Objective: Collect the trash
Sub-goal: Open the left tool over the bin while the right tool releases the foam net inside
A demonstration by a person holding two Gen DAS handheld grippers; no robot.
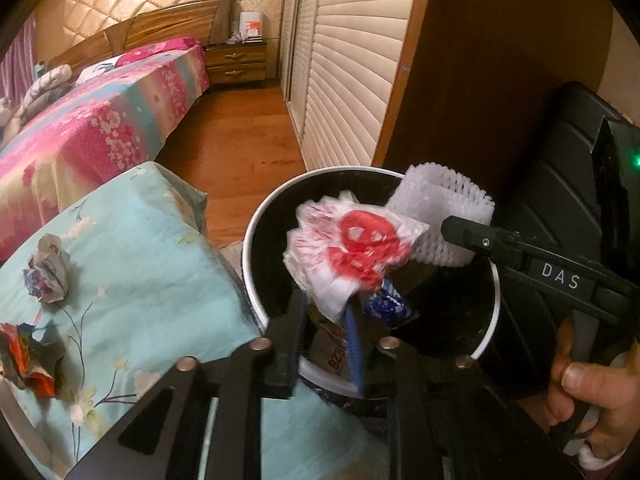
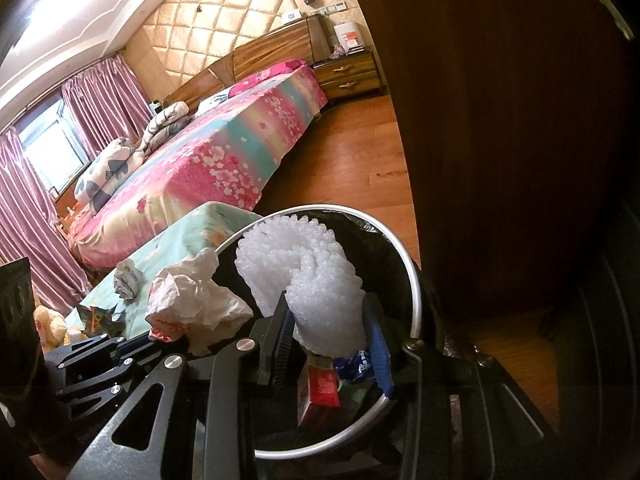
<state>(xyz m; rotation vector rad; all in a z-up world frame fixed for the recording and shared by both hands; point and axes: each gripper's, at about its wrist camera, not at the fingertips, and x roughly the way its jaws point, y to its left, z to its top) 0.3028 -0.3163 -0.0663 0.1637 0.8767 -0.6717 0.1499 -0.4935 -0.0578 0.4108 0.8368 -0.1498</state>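
Note:
A round trash bin with a white rim (image 1: 250, 240) (image 2: 416, 292) and a black liner stands beside the teal floral table (image 1: 140, 260). Over it, a crumpled white plastic bag with red print (image 1: 348, 248) (image 2: 192, 304) looks blurred; its lower end sits loosely between the parted fingers of my left gripper (image 1: 325, 308). My right gripper (image 2: 327, 304) is shut on a white foam net (image 2: 304, 276) (image 1: 440, 208), held above the bin's mouth. A blue wrapper (image 1: 386, 306) and a red box (image 2: 320, 388) lie inside. A crumpled paper ball (image 1: 48, 272) (image 2: 127, 282) and an orange wrapper (image 1: 24, 360) rest on the table.
A bed with a pink floral cover (image 1: 100, 132) runs behind the table. Louvred wardrobe doors (image 1: 348, 60) and a dark wood panel (image 2: 500, 120) rise behind the bin, with a black case (image 1: 560, 160) to its right. A person's hand (image 1: 580, 392) grips the right handle.

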